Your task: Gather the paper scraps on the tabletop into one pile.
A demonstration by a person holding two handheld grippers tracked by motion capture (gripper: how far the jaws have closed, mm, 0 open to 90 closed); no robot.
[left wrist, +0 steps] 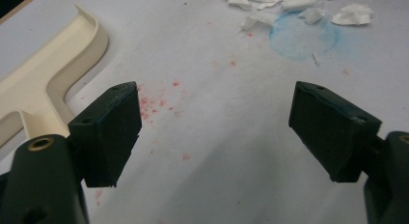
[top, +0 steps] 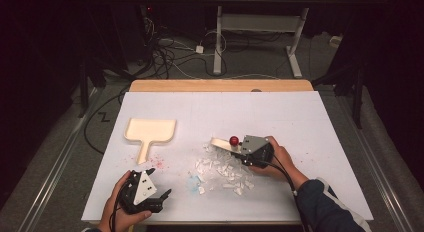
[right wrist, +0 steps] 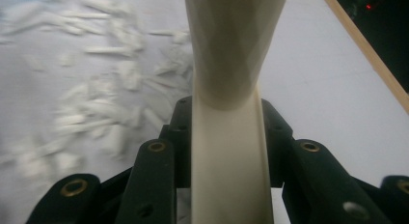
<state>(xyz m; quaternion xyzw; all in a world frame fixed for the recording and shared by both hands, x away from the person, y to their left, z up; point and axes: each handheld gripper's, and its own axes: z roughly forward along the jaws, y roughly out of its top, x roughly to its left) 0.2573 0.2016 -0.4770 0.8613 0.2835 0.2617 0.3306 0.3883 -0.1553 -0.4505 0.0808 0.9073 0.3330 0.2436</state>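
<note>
Clamping the cream plastic brush (right wrist: 226, 151) by its handle, the right gripper (top: 243, 146) swept torn white paper scraps (top: 225, 171) while the left gripper (top: 161, 198) gaped empty beside the cream plastic dustpan (top: 150, 131).

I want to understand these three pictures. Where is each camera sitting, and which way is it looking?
High view: sits above the person's side, looking forward and down on the table; both hands and forearms show.
Left gripper view: rides the left gripper, facing the dustpan; its open jaws show.
Right gripper view: rides the right gripper, looking along the cream brush handle it clamps.
Shared: the paper scraps appear in every view.
</note>
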